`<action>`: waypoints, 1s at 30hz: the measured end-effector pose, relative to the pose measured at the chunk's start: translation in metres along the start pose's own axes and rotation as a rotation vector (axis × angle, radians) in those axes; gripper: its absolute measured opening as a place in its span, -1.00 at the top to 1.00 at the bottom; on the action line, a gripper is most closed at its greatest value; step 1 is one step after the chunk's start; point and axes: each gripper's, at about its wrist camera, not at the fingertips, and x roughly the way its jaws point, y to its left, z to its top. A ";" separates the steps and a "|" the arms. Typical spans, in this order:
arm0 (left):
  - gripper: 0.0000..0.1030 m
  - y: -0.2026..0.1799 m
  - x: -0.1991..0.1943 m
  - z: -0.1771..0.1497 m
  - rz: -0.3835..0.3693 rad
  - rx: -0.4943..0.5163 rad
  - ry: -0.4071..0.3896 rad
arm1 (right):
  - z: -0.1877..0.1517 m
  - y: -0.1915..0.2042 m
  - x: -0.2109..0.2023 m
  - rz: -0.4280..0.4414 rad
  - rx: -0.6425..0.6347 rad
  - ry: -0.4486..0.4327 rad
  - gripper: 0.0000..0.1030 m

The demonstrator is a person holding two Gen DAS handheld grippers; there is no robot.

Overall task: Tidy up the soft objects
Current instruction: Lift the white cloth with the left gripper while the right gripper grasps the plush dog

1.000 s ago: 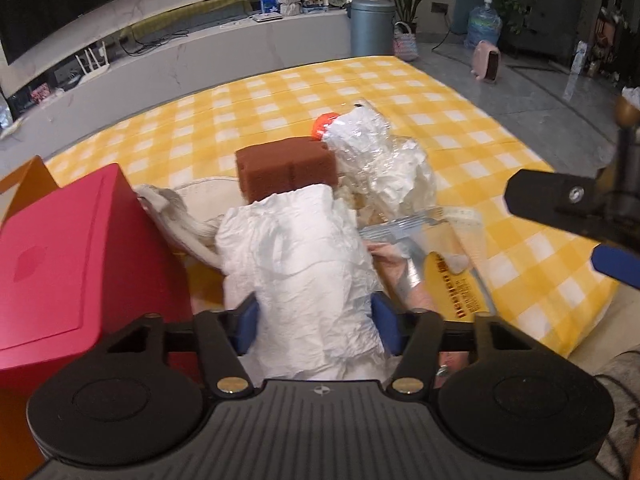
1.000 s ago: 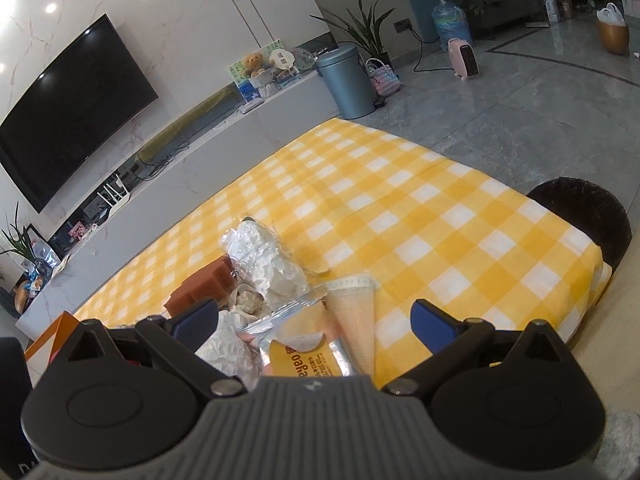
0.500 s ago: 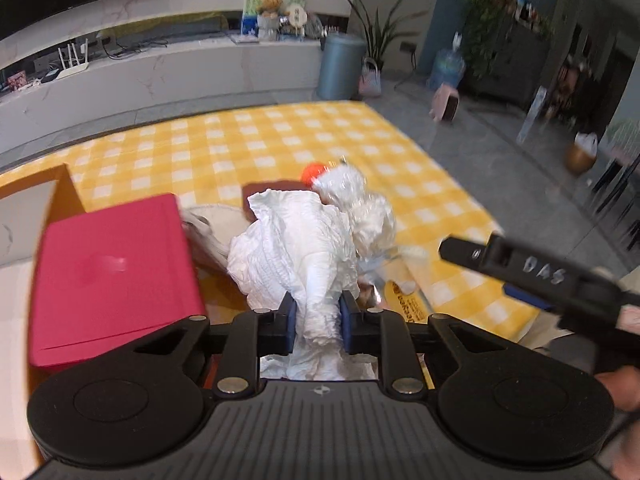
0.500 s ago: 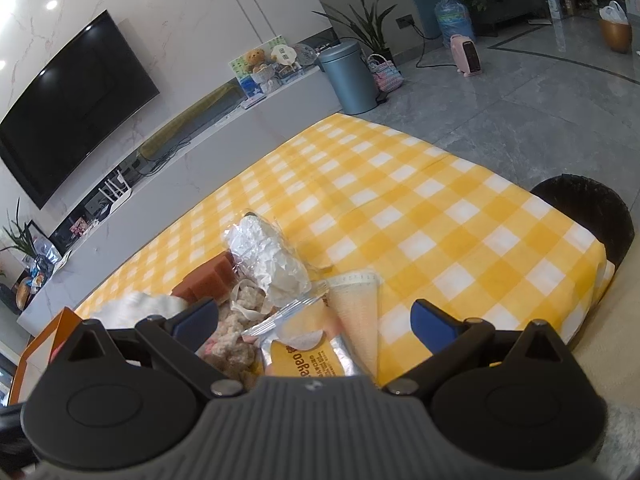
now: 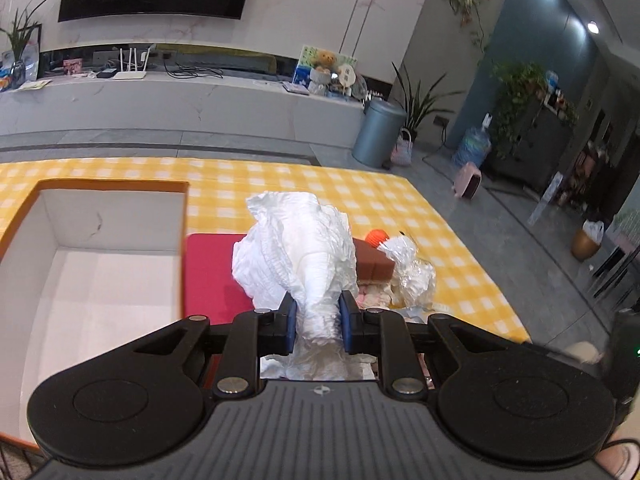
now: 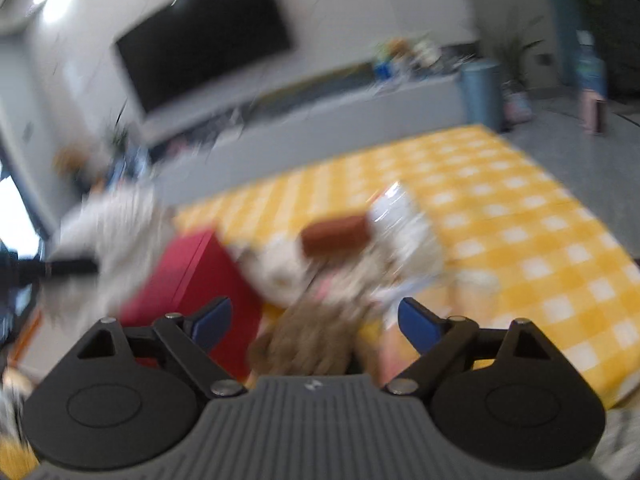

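Note:
My left gripper [image 5: 317,322] is shut on a crumpled white cloth [image 5: 296,252], which hangs lifted above the pile. Behind the cloth lie a brown sponge block [image 5: 374,266], an orange ball [image 5: 377,237] and a crinkled clear bag [image 5: 412,270]. An open box [image 5: 100,264] with a white inside and orange rim stands to the left. In the blurred right wrist view my right gripper [image 6: 316,322] is wide, its jaws closing, above a tan fuzzy thing [image 6: 308,344]; the pads do not touch it. The brown sponge [image 6: 336,234] and the lifted white cloth [image 6: 120,224] also show there.
A red lid [image 5: 212,272] lies beside the open box, over the yellow checked cloth [image 5: 320,184] that covers the table. The red lid [image 6: 188,276] sits left of my right gripper. A grey bin [image 5: 378,132] and a pink heater [image 5: 467,180] stand on the floor beyond.
My left gripper closed on the white cloth and lifted it up and left toward the open box. My right gripper swung left over the pile and its jaws narrowed a little.

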 end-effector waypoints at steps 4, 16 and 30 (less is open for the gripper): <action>0.54 0.013 -0.009 -0.001 -0.019 -0.020 -0.031 | -0.014 0.025 0.038 -0.068 -0.062 0.178 -0.45; 0.54 0.053 -0.030 -0.008 -0.084 -0.096 -0.092 | -0.021 0.043 0.087 -0.241 -0.123 0.278 -0.55; 0.54 0.066 -0.043 -0.016 -0.071 -0.121 -0.120 | -0.024 0.038 0.089 -0.227 -0.118 0.289 -0.04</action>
